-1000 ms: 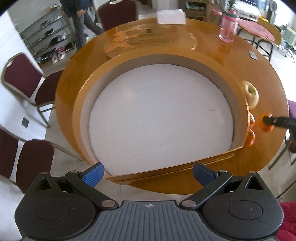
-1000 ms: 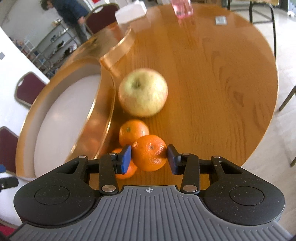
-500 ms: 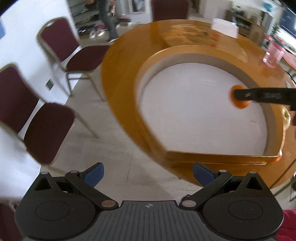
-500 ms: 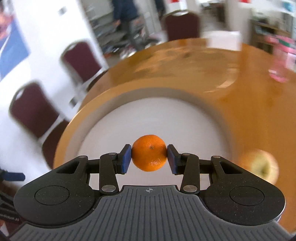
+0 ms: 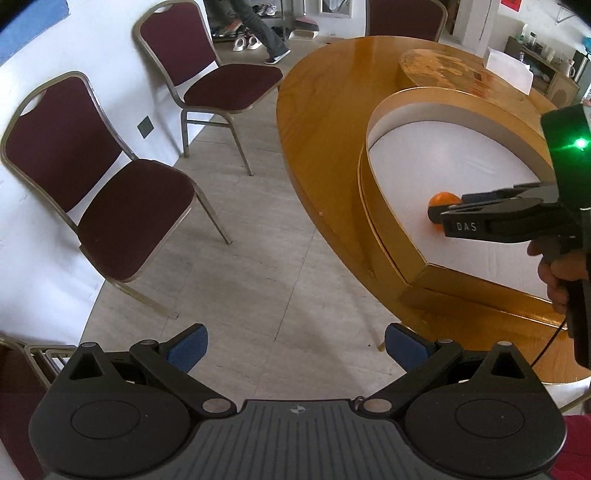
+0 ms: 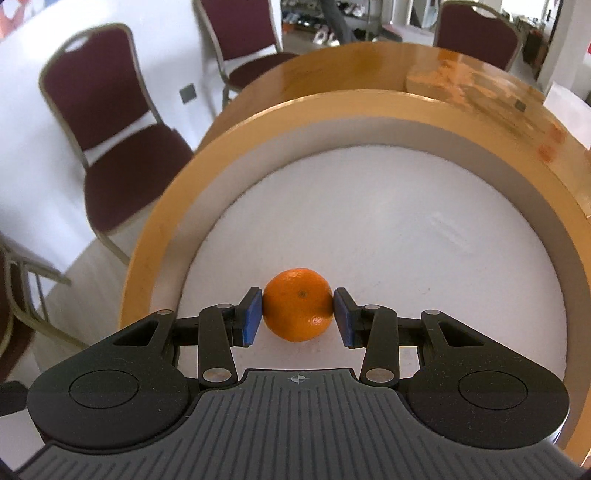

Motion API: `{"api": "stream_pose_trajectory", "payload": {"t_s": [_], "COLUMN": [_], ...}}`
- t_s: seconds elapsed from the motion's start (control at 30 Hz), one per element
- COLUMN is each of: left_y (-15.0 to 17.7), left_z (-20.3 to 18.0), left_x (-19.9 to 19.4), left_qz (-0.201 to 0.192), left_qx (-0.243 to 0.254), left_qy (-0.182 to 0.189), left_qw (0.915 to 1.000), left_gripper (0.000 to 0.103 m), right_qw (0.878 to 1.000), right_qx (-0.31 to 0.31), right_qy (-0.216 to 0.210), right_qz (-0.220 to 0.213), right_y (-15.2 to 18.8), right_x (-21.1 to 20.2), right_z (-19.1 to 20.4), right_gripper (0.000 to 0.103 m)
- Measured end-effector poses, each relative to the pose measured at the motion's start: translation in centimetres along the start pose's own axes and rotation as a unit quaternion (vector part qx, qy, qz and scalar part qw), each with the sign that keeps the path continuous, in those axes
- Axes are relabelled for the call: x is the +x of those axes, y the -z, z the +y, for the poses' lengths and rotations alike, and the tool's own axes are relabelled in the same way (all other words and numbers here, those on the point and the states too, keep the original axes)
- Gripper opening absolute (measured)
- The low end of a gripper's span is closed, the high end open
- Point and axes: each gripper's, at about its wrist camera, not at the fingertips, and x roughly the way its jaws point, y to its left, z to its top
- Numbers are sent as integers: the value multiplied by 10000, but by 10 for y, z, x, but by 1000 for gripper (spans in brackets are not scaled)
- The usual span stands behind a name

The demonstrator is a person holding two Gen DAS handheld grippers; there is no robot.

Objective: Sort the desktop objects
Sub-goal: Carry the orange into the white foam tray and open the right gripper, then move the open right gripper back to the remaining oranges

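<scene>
A small orange mandarin (image 6: 297, 310) sits between the blue pads of my right gripper (image 6: 298, 317), which is shut on it low over the white floor of a big round gold-rimmed tray (image 6: 177, 195). From the left wrist view the same mandarin (image 5: 441, 201) shows at the tip of the right gripper (image 5: 437, 216), inside the tray (image 5: 384, 236) near its left wall. My left gripper (image 5: 293, 349) stands open with nothing in it, out over the floor beside the round wooden table (image 5: 325, 122).
Dark red chairs (image 5: 122, 206) with metal frames stand on the tiled floor left of the table. A second flat wooden lid (image 6: 469, 83) and a white box (image 5: 509, 70) lie farther back on the table. A person's legs (image 5: 258, 29) show at the far wall.
My right gripper carried the mandarin from beside the apple and other mandarins across the rim and down into the tray. The left gripper swung left, off the table, and stayed open.
</scene>
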Motion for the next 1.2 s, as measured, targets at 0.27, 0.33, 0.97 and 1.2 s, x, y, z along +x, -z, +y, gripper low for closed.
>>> {"api": "stream_pose_trajectory", "payload": {"t_s": [0.27, 0.33, 0.97, 1.2], "left_y": [0, -2, -7, -9], "left_z": [-12, -18, -137, -169], "left_x": [-3, -4, -15, -21], "left_qz": [-34, -47, -243, -458], "left_qx": [318, 426, 2323, 2784], "left_qy": [47, 76, 846, 999], "left_qw": [9995, 9990, 9687, 9541], "left_gripper": [103, 103, 101, 101], "right_qw": [9999, 9995, 9609, 9451], "right_qx": [145, 292, 2446, 2926], "right_qy": [-37, -102, 877, 1298], "right_qz": [-21, -62, -952, -662], "right_y": [2, 5, 147, 194], "right_x": [-11, -22, -193, -207], "right_z": [-5, -11, -122, -141], "right_gripper": [59, 65, 75, 75]}}
